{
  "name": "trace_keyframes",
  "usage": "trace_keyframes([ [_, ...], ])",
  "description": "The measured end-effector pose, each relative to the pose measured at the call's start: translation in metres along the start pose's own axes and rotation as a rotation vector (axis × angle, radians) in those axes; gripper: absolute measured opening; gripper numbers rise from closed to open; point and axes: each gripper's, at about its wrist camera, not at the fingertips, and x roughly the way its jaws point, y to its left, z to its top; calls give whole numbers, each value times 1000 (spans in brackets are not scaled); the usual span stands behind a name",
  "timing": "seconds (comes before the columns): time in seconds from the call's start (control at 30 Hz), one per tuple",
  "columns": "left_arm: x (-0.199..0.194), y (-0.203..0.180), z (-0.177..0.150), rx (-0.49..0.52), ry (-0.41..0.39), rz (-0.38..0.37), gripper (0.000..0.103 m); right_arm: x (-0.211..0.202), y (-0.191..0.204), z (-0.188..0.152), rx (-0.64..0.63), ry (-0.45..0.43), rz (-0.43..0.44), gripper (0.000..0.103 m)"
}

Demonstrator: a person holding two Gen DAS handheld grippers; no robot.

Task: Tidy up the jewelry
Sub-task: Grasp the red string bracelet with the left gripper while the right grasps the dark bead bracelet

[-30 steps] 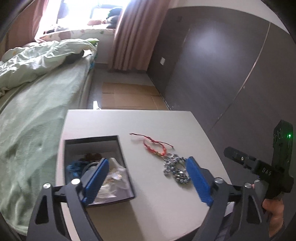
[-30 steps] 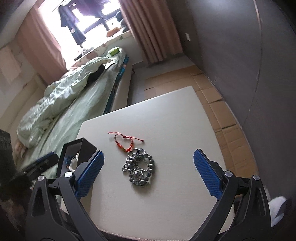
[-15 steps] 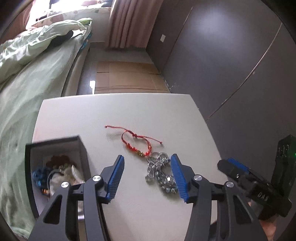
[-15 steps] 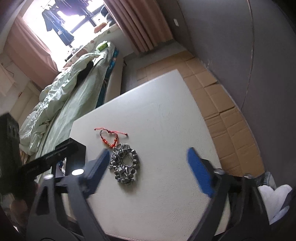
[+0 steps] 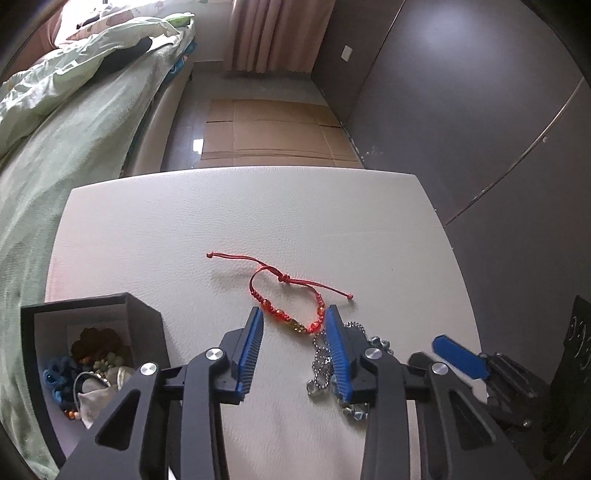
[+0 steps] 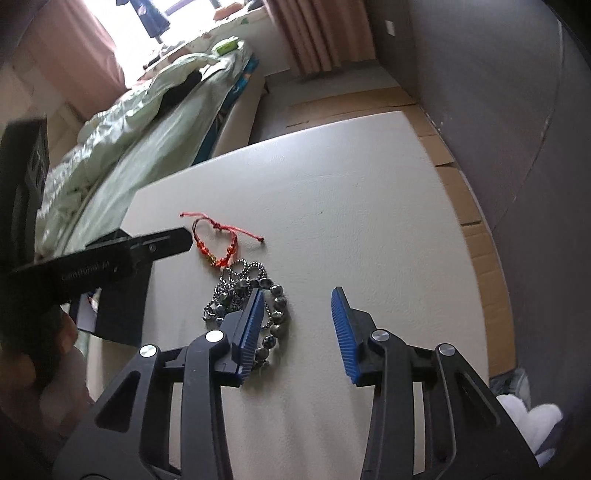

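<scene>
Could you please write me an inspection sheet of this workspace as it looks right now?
Surface: white table, mostly bare.
Job's things: red bracelet lying flat; silver bead chain heaped beside it, touching; open black box at the table's left edge, holding other jewelry.
Clutter: nothing seen.
Grippers: left hand-held gripper closing, jaws either side of the red bracelet's beaded part, pads not pressing it; right hand-held gripper closing, left pad over the chain, nothing gripped.
Cables: nothing seen.
Surroundings: bed with green bedding, pink curtains, dark wardrobe wall, cardboard on the floor.
</scene>
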Motion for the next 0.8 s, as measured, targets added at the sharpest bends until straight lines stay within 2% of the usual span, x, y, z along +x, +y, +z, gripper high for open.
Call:
trace_keyframes([
  [0.13, 8, 3, 3, -7, 3, 5, 30, 9, 11, -1, -56, 3, -28, 38],
  [0.17, 9, 3, 4, -12, 5, 5, 27, 12, 14, -1, -69, 11, -37, 31],
  [0.2, 12, 4, 5, -18, 8, 4, 27, 16, 16, -1, -82, 22, -46, 30],
  [0.4, 23, 3, 7, -20, 27, 40, 24, 30, 25, -1, -128, 47, -94, 30],
  [0.5, 30, 1, 6, -25, 46, 34, 24, 32, 29, -1, -150, 42, -114, 30],
  [0.57, 34, 1, 5, -27, 53, 44, 24, 33, 27, 0, -146, 38, -132, 16],
  [0.6, 35, 1, 5, -27, 51, 54, 24, 33, 25, 0, -139, 38, -138, 12],
  [0.7, 36, 2, 4, -33, 54, 59, 24, 31, 13, 3, -79, 47, -94, 10],
  [0.8, 37, -5, 1, 7, 52, 90, 24, 27, 5, 3, -48, 47, -98, 10],
])
